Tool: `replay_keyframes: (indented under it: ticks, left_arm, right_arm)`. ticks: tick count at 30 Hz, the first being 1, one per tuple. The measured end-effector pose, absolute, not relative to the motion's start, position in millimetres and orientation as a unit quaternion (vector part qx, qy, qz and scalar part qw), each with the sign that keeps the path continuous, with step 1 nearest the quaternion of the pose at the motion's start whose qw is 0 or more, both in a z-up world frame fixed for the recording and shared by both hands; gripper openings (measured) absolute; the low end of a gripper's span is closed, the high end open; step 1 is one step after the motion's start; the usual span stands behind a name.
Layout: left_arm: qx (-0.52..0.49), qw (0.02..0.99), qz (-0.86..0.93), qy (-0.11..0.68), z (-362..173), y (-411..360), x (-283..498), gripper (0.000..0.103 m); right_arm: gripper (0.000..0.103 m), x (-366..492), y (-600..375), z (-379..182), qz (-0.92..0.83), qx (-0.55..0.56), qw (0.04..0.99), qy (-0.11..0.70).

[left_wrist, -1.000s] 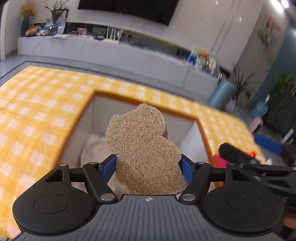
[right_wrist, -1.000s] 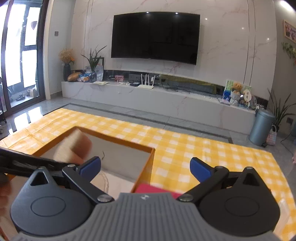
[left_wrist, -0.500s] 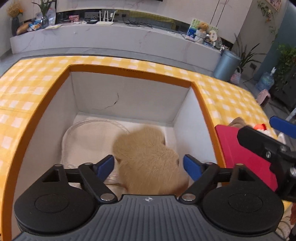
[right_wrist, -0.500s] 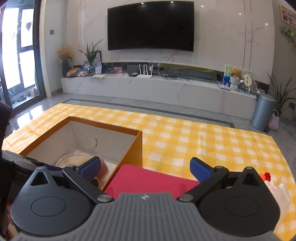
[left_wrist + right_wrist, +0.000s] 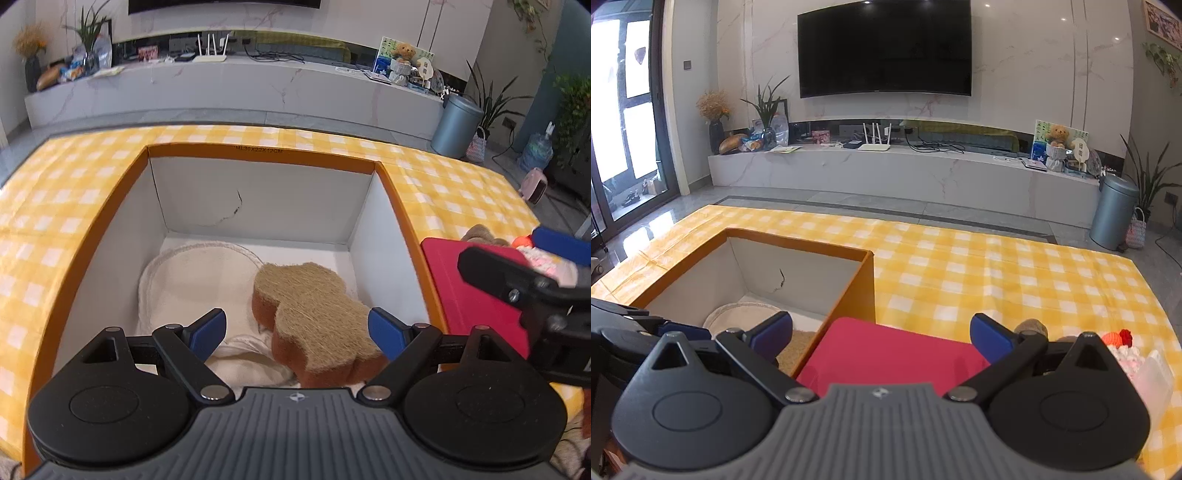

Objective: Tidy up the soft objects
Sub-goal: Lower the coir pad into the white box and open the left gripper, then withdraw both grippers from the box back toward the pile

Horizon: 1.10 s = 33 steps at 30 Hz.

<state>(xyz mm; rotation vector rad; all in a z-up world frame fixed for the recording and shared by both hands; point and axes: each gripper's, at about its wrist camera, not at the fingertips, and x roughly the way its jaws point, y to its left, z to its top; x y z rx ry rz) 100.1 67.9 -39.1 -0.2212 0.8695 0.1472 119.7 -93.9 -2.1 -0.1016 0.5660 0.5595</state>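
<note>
The bear-shaped loofah sponge (image 5: pixel 314 314) lies flat on the floor of the orange box (image 5: pixel 258 157), at the right side, close to the white wall. Its long side runs from about 11 o'clock to 5 o'clock, with the round ears at the far end. One edge rests on the white round pad (image 5: pixel 192 284) that lies to its left.

The left gripper (image 5: pixel 297 330) hangs just over the sponge's near end. Its blue fingers (image 5: pixel 207 328) are spread wide and do not touch the sponge, so nothing is held.

At 3 o'clock from the box lies a red cloth (image 5: pixel 886 354) on the yellow checked tablecloth (image 5: pixel 997 266). The right gripper (image 5: pixel 881 334) hangs right above it, fingers wide and holding nothing. More soft things wait at 3 o'clock from the cloth, like a little orange knitted toy (image 5: pixel 1117 338).

I think the red cloth goes next, and the right gripper is the nearer one.
</note>
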Motion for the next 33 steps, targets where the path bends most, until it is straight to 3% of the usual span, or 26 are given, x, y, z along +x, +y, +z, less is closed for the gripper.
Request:
replay_keyframes:
  ticks: [16, 26, 30, 33]
  left_arm:
    - [-0.139, 0.914, 0.057, 0.378, -16, 63, 87, 0.103]
    - [-0.156, 0.926, -0.009, 0.343, 0, 48, 76, 0.103]
    - [-0.208, 0.904, -0.086, 0.364, -1, 45, 79, 0.103]
    - [-0.190, 0.908, -0.065, 0.368, 4, 31, 79, 0.103]
  right_arm:
    - [0.100, 106, -125, 20, 0.239, -0.056, 0.936, 0.252]
    - [0.100, 104, -218, 39, 0.111, -0.037, 0.964, 0.238]
    - [0.100, 104, -257, 36, 0.060, 0.001, 0.967, 0.246]
    - [0.100, 106, -276, 34, 0.043, 0.018, 0.968, 0.248]
